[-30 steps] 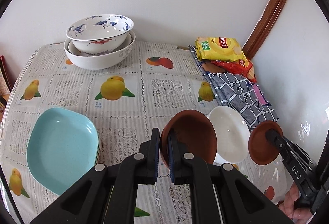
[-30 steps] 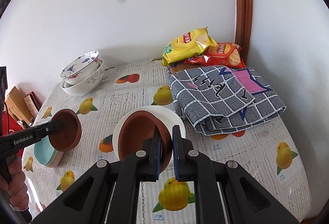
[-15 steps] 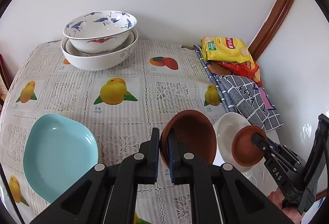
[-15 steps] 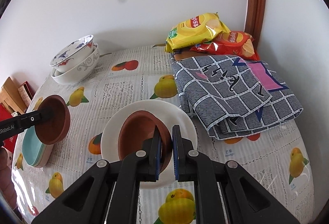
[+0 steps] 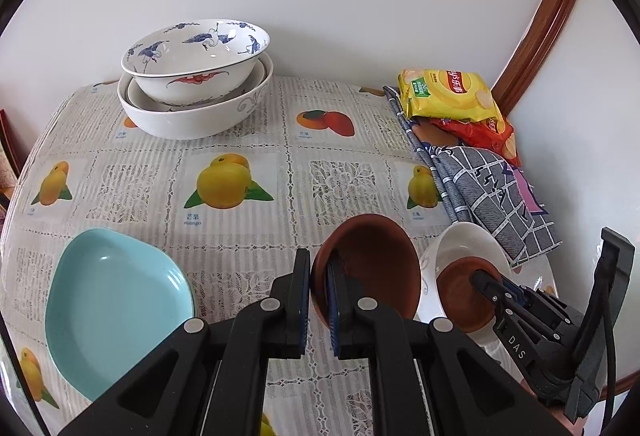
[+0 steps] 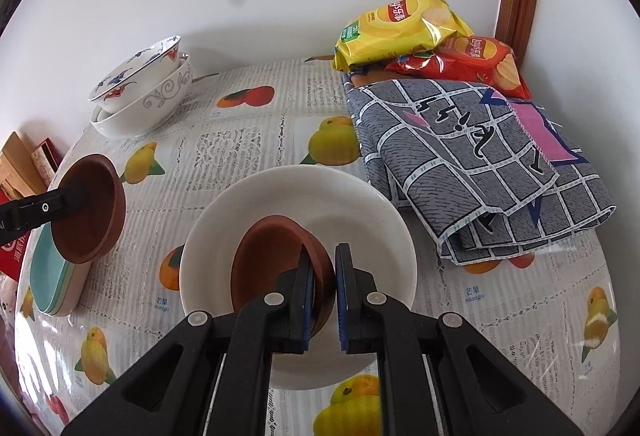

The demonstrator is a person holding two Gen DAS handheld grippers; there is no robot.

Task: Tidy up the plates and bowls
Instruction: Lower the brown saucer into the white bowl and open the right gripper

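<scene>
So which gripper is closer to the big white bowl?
Right. The right gripper is over the white bowl, lowering its brown bowl in. The left gripper holds another brown bowl beside it.

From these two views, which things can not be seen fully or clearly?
- Turquoise plates, right wrist view: count unclear, left brown bowl covers them.
- White bowl, left wrist view: partly behind both brown bowls.
- Right brown bowl: whether it touches the white bowl, hidden.
- Red snack bag: mostly under yellow bag.
</scene>
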